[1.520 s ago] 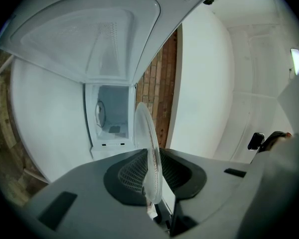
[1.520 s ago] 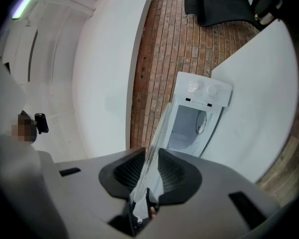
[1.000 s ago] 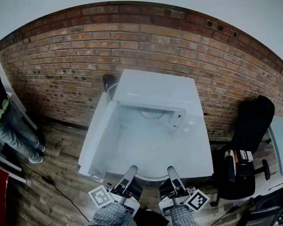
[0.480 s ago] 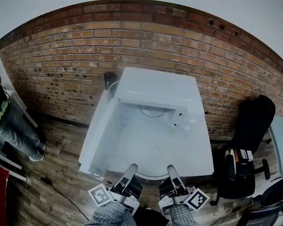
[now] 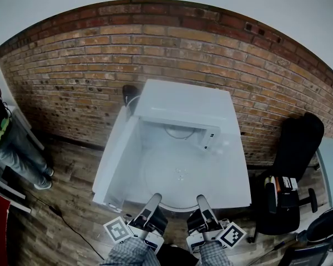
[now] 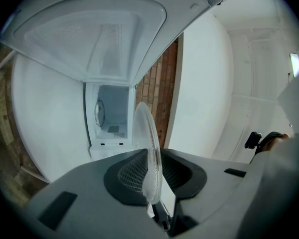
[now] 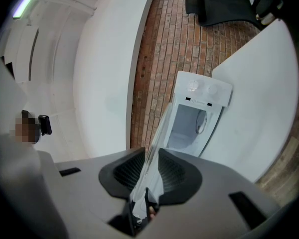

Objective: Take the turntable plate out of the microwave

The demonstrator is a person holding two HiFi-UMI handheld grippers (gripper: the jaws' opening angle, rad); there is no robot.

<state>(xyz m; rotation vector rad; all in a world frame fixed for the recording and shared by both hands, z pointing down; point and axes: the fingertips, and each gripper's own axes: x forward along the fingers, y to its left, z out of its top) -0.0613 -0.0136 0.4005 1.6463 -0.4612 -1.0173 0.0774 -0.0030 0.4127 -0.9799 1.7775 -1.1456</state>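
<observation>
The clear glass turntable plate (image 5: pixel 177 176) is out in front of the white microwave (image 5: pixel 183 107), over the white table. I hold its near rim with both grippers. My left gripper (image 5: pixel 154 204) is shut on the rim at the left, my right gripper (image 5: pixel 202 204) on the rim at the right. In the left gripper view the plate (image 6: pixel 148 148) stands edge-on between the pads of that gripper (image 6: pixel 149 171), with the open microwave cavity (image 6: pixel 109 116) beyond. In the right gripper view the plate (image 7: pixel 157 133) runs between the pads of that gripper (image 7: pixel 150 171) toward the microwave (image 7: pixel 194 121).
The microwave door (image 5: pixel 115 154) hangs open to the left. The table (image 5: pixel 236 184) ends just before my grippers. A brick wall (image 5: pixel 72 65) runs behind. A person (image 5: pixel 3 143) stands at the far left, a black office chair (image 5: pixel 291 154) at the right.
Both grippers and the plate have kept still. Only the head view has shifted a little, and the person at the left has moved slightly.
</observation>
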